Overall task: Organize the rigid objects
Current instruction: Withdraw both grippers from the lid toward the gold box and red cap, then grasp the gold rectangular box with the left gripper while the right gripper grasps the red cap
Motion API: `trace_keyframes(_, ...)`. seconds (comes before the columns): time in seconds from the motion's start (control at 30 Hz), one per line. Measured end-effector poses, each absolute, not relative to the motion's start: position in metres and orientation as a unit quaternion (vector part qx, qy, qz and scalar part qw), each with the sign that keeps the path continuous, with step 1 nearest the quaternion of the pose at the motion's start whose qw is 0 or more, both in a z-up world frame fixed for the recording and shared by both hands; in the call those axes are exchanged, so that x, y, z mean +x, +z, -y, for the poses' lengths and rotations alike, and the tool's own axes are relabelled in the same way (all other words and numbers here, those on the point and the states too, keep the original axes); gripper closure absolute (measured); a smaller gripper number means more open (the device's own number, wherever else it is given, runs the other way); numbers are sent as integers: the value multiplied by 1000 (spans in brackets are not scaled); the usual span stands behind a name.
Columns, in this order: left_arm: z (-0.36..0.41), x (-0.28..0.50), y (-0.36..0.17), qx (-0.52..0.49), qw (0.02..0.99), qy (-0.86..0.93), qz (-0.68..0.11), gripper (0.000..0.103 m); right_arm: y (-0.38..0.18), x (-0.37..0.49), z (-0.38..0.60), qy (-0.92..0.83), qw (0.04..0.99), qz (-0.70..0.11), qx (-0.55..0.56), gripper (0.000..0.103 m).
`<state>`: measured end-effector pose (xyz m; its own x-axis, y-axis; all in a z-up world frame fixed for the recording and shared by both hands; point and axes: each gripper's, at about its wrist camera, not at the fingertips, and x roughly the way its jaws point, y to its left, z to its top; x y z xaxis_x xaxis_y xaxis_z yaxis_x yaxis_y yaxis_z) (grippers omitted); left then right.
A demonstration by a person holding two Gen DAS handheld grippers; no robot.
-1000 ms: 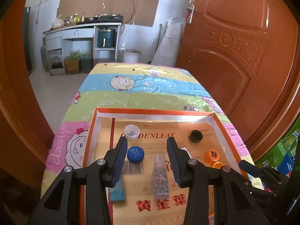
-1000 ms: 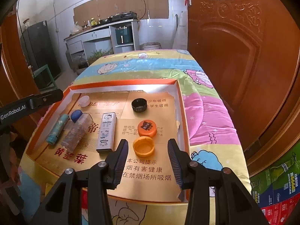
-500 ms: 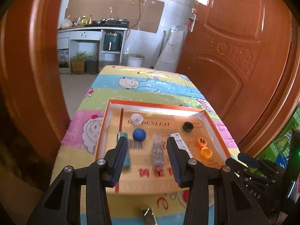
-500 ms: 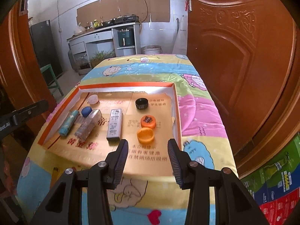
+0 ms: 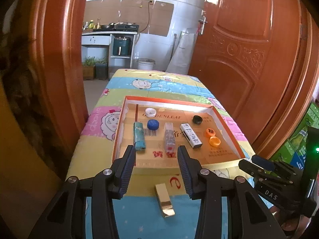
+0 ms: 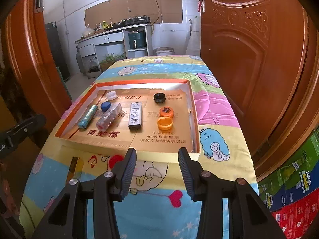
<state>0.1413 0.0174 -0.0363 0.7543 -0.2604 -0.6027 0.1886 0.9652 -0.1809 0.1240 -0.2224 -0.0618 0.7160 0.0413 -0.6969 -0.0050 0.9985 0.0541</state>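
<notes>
One small gold box lies alone on the cartoon-print cloth of the worktop, outside the orange-rimmed tray and between that tray's near wall and the hand-held grippers. Its long axis runs roughly away from the left camera, one end aimed at the tray, so jaws set side to side would close across its narrow width. It sits directly ahead of and below the left hand-held gripper, almost centred between the two fingers, while in the right wrist view it shows only as a thin gold strip far off to the left of the right hand-held gripper. The left hand is therefore clearly the nearer one and probably the one to go down for it. Both hand-held grippers stand open and empty, fingers parted with nothing between the pads. Inside the tray, three long items lie in a row with five bottle caps around them, already sorted by the look of it.
</notes>
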Motion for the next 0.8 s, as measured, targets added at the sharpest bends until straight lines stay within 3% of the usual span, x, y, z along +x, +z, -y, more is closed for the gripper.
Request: trace_keyframes(0.8, -20, 74, -41, -29, 936, -112, -334, 58, -60, 70, 207, 29, 926, -376, 18, 59)
